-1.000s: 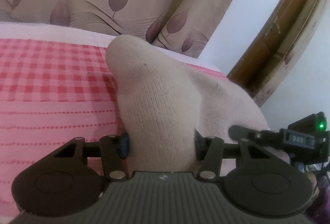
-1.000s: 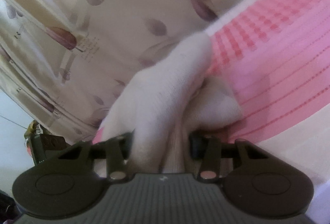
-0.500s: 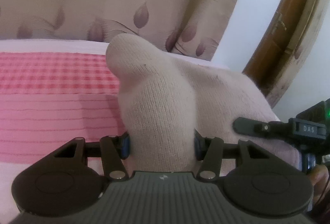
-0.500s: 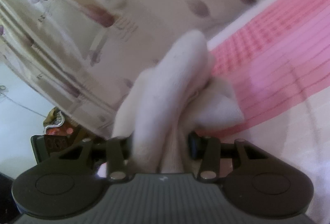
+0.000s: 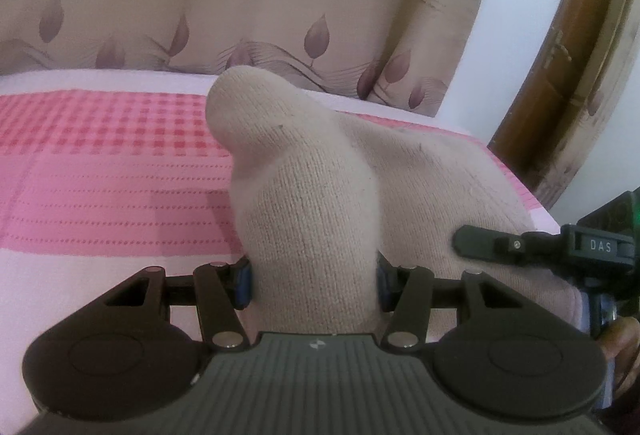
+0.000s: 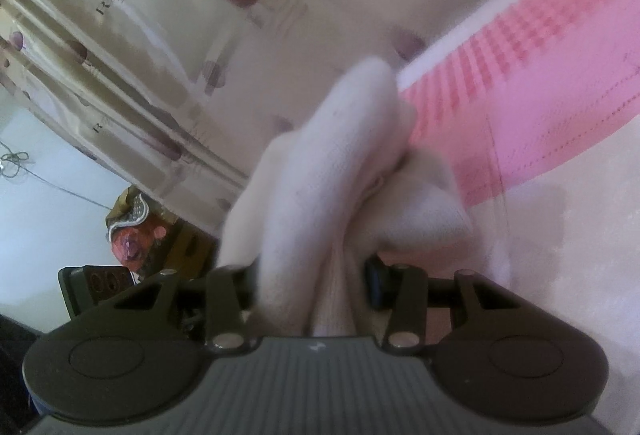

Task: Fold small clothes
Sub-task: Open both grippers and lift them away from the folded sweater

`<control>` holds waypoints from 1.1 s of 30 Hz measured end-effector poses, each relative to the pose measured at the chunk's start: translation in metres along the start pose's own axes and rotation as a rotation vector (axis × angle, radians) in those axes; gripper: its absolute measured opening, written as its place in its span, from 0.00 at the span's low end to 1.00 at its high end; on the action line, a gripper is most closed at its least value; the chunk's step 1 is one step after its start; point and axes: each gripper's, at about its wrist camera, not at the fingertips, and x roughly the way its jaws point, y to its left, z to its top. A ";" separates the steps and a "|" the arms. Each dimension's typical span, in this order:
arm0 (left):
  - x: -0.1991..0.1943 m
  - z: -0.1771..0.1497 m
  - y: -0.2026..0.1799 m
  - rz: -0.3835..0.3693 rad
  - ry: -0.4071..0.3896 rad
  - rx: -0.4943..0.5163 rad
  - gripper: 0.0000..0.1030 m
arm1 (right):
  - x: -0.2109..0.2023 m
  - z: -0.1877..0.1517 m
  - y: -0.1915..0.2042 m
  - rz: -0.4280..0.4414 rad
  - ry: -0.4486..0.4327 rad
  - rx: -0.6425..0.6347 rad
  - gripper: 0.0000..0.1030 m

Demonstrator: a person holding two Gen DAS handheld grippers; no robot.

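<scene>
Soft dim daylight; right wrist view motion-blurred, both fisheye-bent at edges.

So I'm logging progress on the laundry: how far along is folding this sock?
Done: both tools have picked the beige sock up; the left tool and the right tool each clamp a bunched part. In hand: it hangs above the pink checked bedcover. Left: no flat fold shows yet, so laying it down and folding remain.

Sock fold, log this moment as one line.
left hand-held gripper: shut on sock | right hand-held gripper: shut on sock | sock: bunched, lifted over pink bedspread
</scene>
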 end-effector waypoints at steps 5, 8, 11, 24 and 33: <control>-0.006 -0.012 0.010 0.008 0.011 -0.029 0.52 | 0.006 -0.011 0.004 -0.017 0.019 -0.008 0.43; -0.004 -0.018 0.019 0.012 0.020 -0.047 0.52 | 0.010 -0.017 0.000 -0.033 0.027 -0.005 0.43; 0.000 -0.024 0.029 0.006 0.025 -0.068 0.53 | 0.012 -0.021 -0.006 -0.052 0.023 -0.007 0.43; -0.005 -0.041 0.007 0.244 -0.123 0.079 1.00 | 0.005 -0.036 -0.006 -0.223 -0.037 -0.129 0.50; -0.047 -0.050 -0.020 0.456 -0.321 0.185 1.00 | -0.036 -0.092 0.098 -0.500 -0.379 -0.577 0.92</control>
